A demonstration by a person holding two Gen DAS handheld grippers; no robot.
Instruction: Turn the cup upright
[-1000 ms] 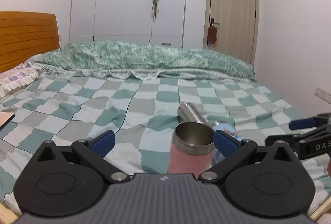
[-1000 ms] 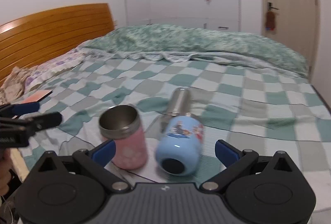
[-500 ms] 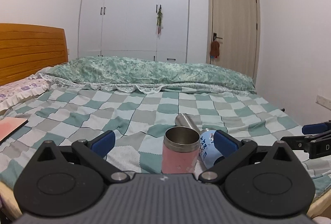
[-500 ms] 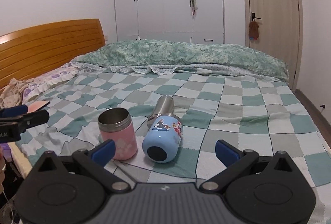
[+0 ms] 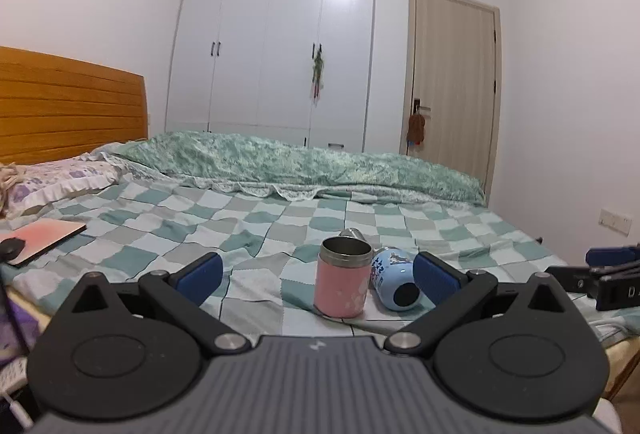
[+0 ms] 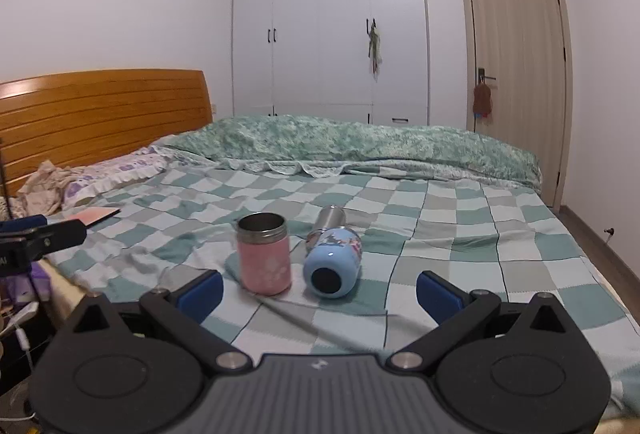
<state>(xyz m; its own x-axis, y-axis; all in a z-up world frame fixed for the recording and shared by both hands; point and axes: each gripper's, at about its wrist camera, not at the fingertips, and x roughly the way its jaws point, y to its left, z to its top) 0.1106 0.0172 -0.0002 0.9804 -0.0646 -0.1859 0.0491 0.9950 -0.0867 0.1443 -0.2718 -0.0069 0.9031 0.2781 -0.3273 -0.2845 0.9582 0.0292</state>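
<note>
A pink cup (image 5: 341,278) (image 6: 264,254) stands upright on the checkered bed, steel rim up. Right beside it a light blue cup (image 5: 395,284) (image 6: 333,261) lies on its side, its dark base toward me. A steel cup (image 6: 330,218) (image 5: 351,233) lies on its side just behind them. My left gripper (image 5: 318,274) is open and empty, held back from the bed's near edge. My right gripper (image 6: 319,292) is open and empty, also back from the cups. Each gripper shows at the edge of the other's view, the right one (image 5: 612,270) and the left one (image 6: 36,234).
A checkered green blanket (image 6: 460,234) covers the bed, with a bunched green duvet (image 6: 360,141) along the far side. A wooden headboard (image 6: 100,105) and pillows stand at the left. A pink flat book (image 5: 44,234) lies near the left edge. A wardrobe and door stand behind.
Both grippers have pulled back and away from the cups, which now look smaller and farther off. The pink cup stands free; the cups have not moved.
</note>
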